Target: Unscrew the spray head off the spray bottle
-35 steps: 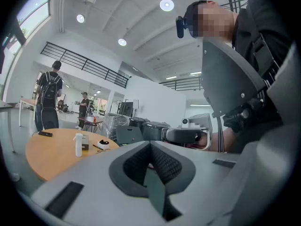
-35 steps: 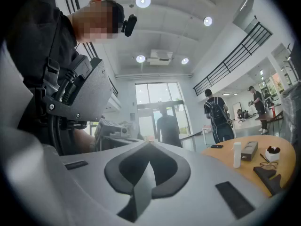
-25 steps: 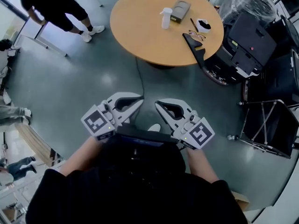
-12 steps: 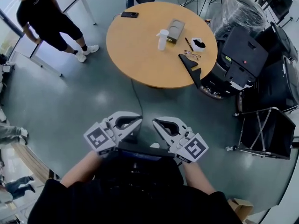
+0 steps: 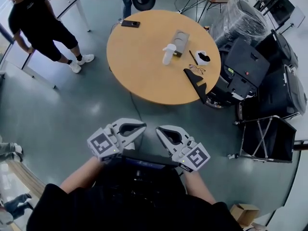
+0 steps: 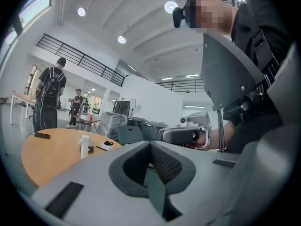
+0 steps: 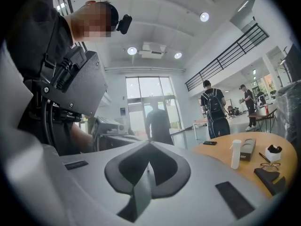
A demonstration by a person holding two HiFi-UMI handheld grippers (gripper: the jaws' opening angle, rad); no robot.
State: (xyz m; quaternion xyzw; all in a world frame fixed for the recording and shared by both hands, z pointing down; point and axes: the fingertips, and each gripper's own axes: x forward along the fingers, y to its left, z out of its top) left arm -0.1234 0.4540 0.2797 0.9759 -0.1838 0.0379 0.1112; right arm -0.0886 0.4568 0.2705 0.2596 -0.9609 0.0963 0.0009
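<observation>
Down near my waist, I see the left gripper [image 5: 142,126] closed on nothing and the right gripper [image 5: 159,129] beside it likewise closed and empty. Well ahead, the white spray bottle [image 5: 168,53] stands upright on the round table [image 5: 139,76].

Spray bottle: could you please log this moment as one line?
spray bottle: upright on table, untouched | left gripper: shut, empty | right gripper: shut, empty
</observation>
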